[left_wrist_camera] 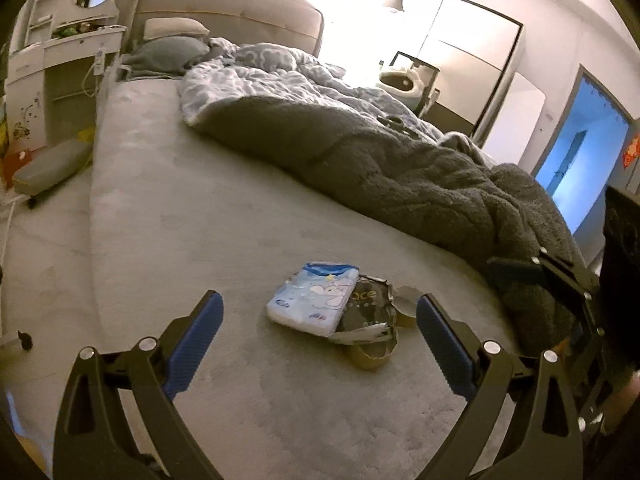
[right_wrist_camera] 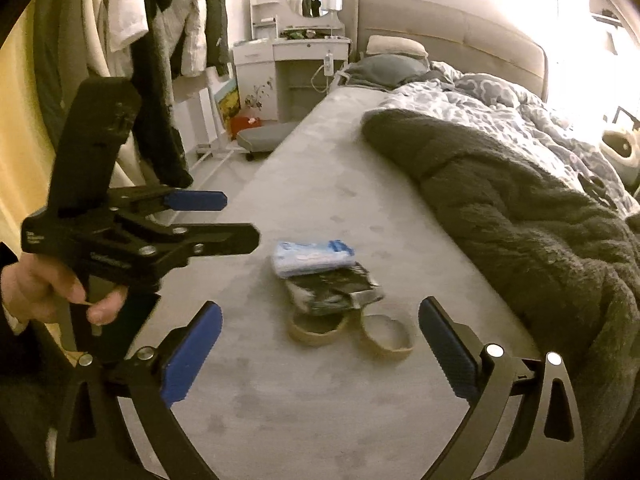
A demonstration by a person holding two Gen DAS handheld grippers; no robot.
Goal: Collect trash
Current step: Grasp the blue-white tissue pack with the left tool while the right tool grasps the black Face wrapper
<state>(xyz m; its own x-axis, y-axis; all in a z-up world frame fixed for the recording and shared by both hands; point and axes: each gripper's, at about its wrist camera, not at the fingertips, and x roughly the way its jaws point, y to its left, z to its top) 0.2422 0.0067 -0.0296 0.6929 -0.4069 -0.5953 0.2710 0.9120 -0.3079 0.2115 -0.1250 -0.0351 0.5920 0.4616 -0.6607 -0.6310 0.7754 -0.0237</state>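
A small heap of trash lies on the bare grey bed (left_wrist_camera: 168, 216) sheet: a pale blue tissue pack (left_wrist_camera: 313, 298) resting partly on a dark crumpled foil wrapper (left_wrist_camera: 368, 312), with two cardboard tape rings (right_wrist_camera: 318, 326) touching the wrapper's near edge. The left claw (left_wrist_camera: 320, 340) hovers over the heap, spread wide and holding nothing. The right claw (right_wrist_camera: 320, 344) likewise gapes wide and empty, near the rings. A rumpled dark fleece blanket (left_wrist_camera: 420, 172) lies beside the trash.
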